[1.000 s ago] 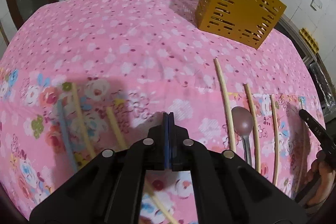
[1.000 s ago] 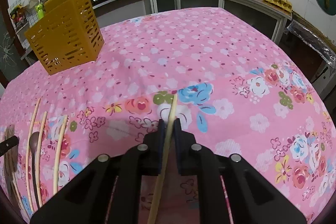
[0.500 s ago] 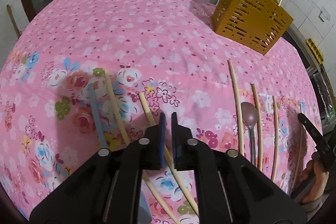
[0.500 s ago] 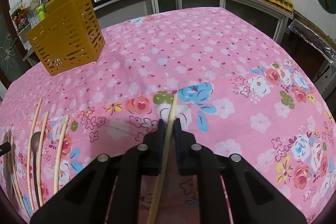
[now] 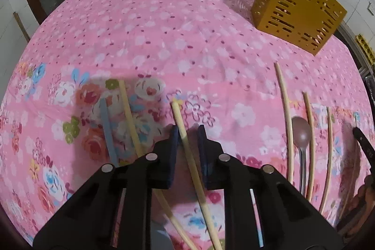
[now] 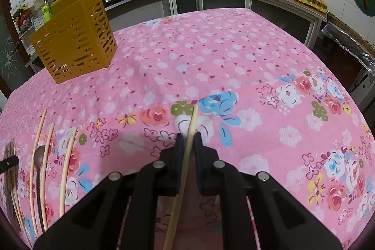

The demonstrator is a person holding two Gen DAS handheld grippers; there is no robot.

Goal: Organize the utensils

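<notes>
The left gripper [image 5: 188, 132], just opening around a pale wooden chopstick [image 5: 185, 137] low in the frame, could nudge it crooked, while the right gripper [image 6: 188, 139] pinches another thin wooden chopstick [image 6: 187, 156].

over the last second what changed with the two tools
The left tool has just been opening, and a chopstick on the cloth now lies between its jaws, not gripped. The right tool stays shut on its chopstick; holder unmoved.

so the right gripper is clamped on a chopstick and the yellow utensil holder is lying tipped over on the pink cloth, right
Not quite. The right gripper is shut on a chopstick, but the yellow utensil holder is not tipped over: the right wrist view shows it standing upright on the pink cloth, with one stick poking out of its top.
</notes>
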